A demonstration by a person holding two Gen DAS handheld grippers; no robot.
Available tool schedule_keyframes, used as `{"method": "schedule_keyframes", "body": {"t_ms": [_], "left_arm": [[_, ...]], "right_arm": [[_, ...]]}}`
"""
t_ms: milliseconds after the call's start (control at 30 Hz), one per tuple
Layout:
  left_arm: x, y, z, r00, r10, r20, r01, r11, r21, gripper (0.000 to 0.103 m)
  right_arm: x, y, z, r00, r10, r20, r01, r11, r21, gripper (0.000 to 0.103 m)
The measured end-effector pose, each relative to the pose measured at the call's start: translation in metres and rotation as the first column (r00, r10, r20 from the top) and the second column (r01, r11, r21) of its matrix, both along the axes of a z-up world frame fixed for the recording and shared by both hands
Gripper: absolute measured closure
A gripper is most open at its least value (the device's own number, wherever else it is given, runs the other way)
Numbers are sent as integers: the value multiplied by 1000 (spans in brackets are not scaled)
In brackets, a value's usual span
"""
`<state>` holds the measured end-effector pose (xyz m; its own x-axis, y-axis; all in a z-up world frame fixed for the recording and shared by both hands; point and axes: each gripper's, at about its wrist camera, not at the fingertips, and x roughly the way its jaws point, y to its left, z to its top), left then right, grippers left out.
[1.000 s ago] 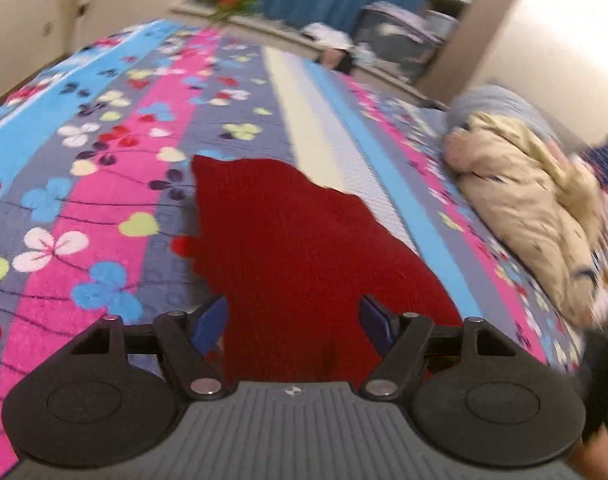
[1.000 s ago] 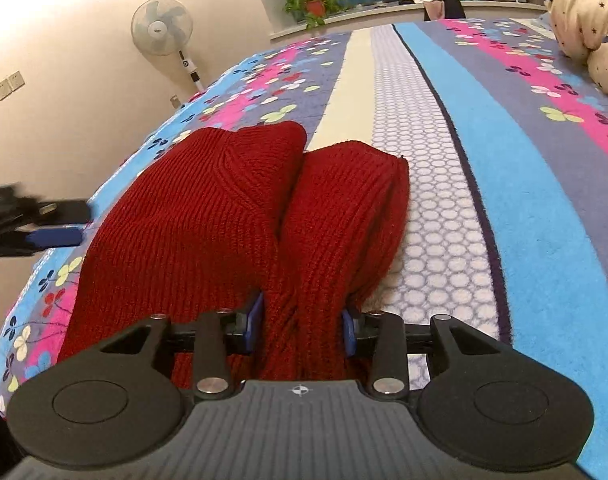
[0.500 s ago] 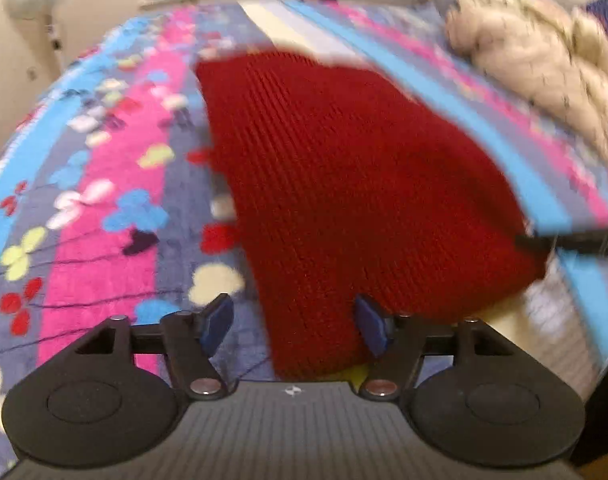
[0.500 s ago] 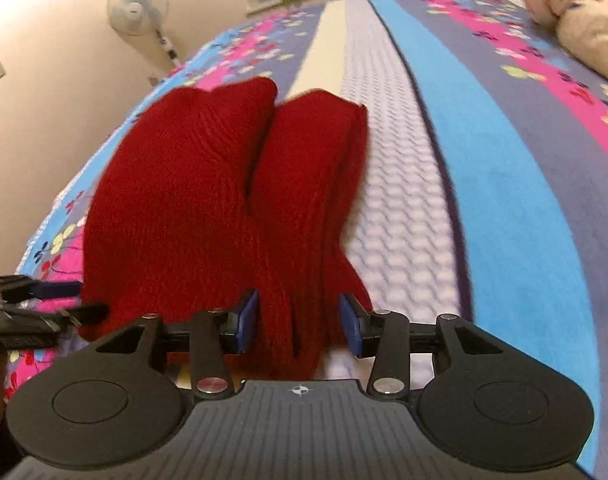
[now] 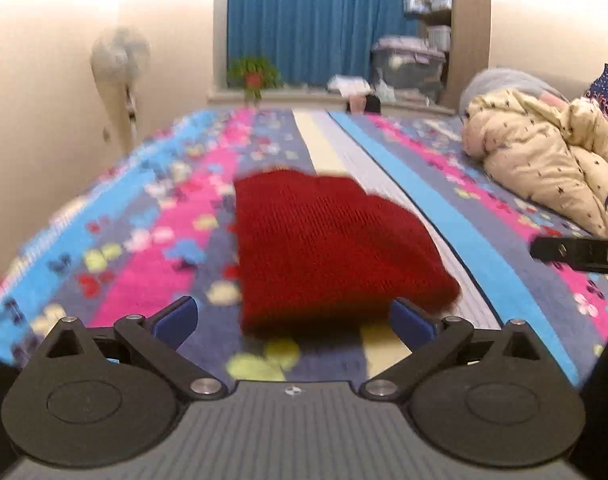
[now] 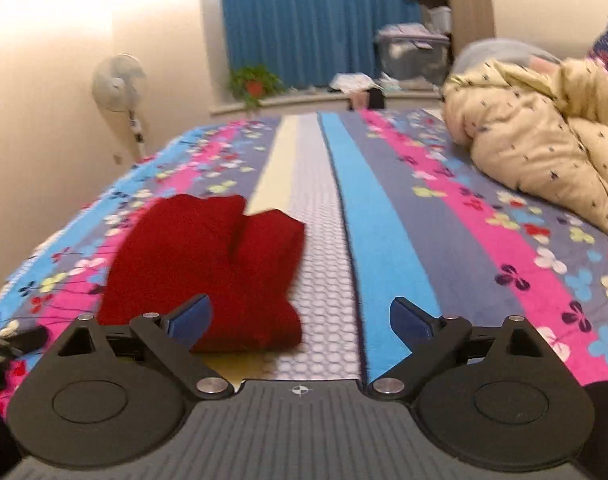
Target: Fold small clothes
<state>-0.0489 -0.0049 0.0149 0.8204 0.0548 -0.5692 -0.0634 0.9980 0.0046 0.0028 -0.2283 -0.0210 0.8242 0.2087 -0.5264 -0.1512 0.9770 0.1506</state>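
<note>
The folded red knit garment (image 5: pixel 328 248) lies on the striped, flowered bed cover (image 6: pixel 444 248), toward the fan-side edge of the bed. Both the left gripper (image 5: pixel 294 316) and the right gripper (image 6: pixel 300 316) have just been opening; their jaws stand spread wide, nothing between them, clear of the garment.

Only the white letters "DA" can be read — on the black bar (image 5: pixel 580 255) at the left wrist view's right edge.
</note>
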Motion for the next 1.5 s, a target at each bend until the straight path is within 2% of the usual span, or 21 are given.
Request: {"method": "schedule_keyframes", "body": {"t_ms": [67,200,333,633,1500], "left_arm": [[7,-1,-5,999,-12,-44,12,1000,-6,1],[19,1,-11,998,38,-47,-36,998,50,1],[25,9,-18,995,61,-76,-60,998,19,1],[25,15,-18,993,97,-74,-96,995,13,1],[23,14,-16,994,94,-58,-93,996,18,1]], "right_arm": [[-1,7,0,999,32,19,-31,999,-35,7],[6,21,-9,998,63,13,-62,994,-94,7],[8,27,-10,997,73,-6,-74,995,-70,7],[8,29,-10,995,93,-22,-94,994,-52,7],[8,31,-12,992,122,-35,-124,991,-43,7]]}}
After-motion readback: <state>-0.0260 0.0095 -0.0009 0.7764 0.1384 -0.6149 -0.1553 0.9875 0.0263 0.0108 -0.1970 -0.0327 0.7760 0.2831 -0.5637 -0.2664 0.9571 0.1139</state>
